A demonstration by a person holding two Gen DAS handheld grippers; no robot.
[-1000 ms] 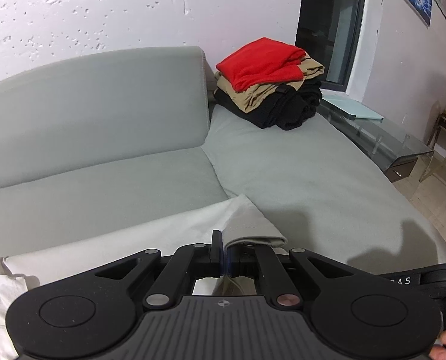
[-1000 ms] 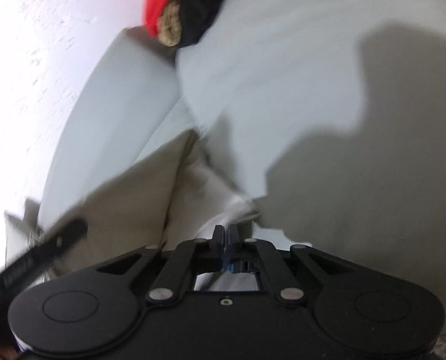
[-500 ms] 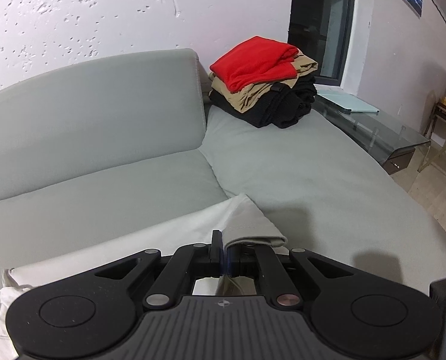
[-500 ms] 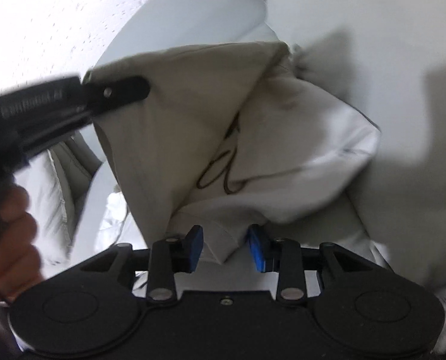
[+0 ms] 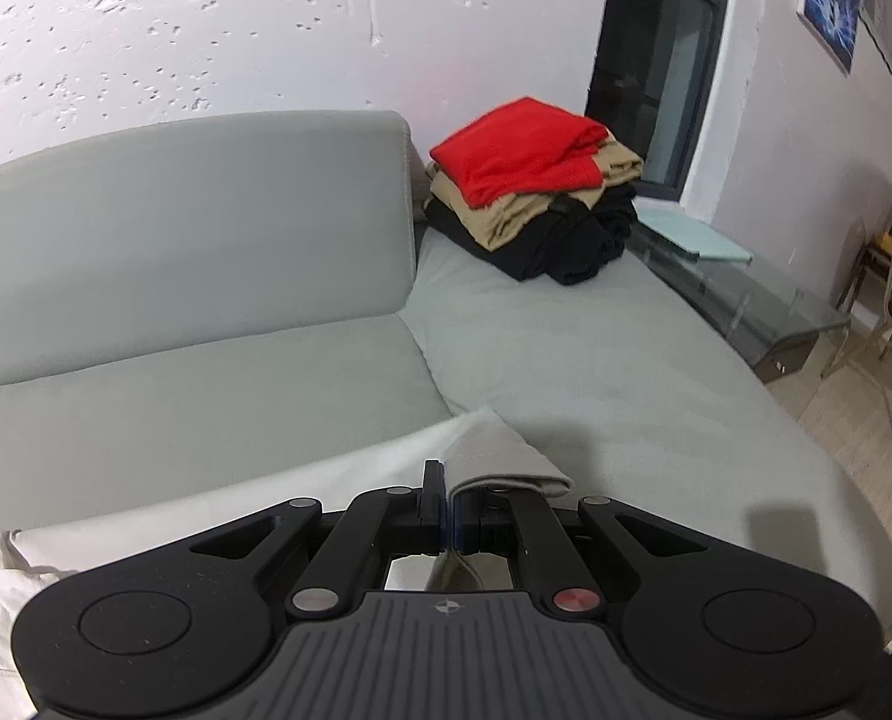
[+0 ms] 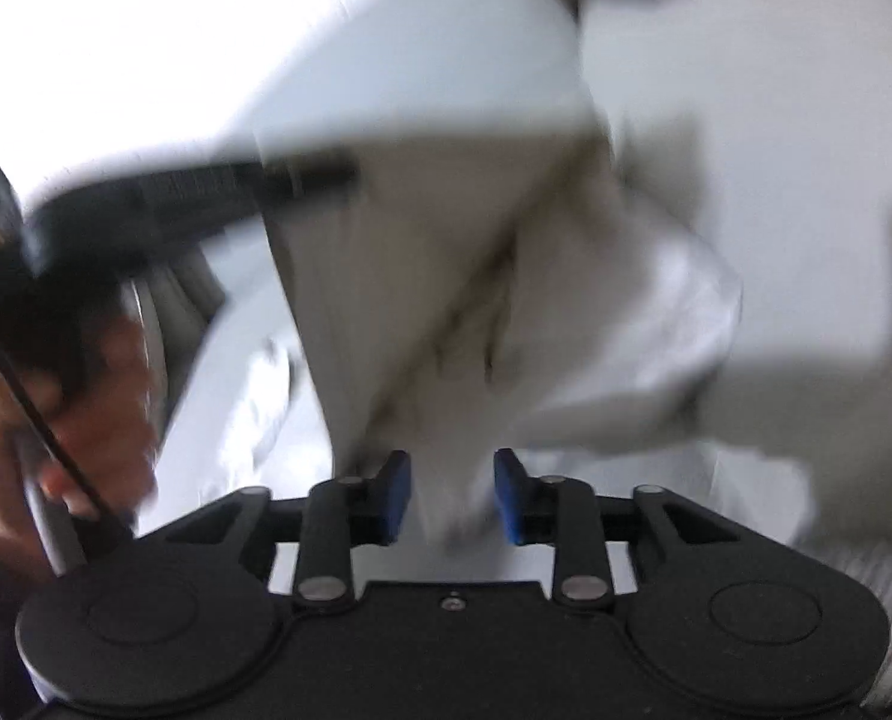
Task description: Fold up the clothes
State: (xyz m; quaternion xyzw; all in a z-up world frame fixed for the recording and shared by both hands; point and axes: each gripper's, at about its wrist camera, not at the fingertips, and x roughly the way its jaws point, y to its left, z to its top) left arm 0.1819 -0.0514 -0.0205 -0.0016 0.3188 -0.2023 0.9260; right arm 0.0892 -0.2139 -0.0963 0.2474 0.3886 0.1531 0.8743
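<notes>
**Pale garment pinched by one gripper on a grey sofa**

The left gripper (image 5: 448,510) has its fingers pressed together on a fold of a cream-white garment (image 5: 302,483), which lies spread across the seat of a grey sofa (image 5: 206,252). Farther back, on the sofa's far cushion, sits a stack of folded clothes (image 5: 536,192) (red on top, tan beneath, black at the bottom). A glass side table (image 5: 746,294) stands just beside the sofa. In the blurred right wrist view, the right gripper (image 6: 452,498) has its blue-padded fingers spread apart, with the garment's cloth between them but not clamped. A person's hand (image 6: 56,420) shows at the left edge.
</notes>
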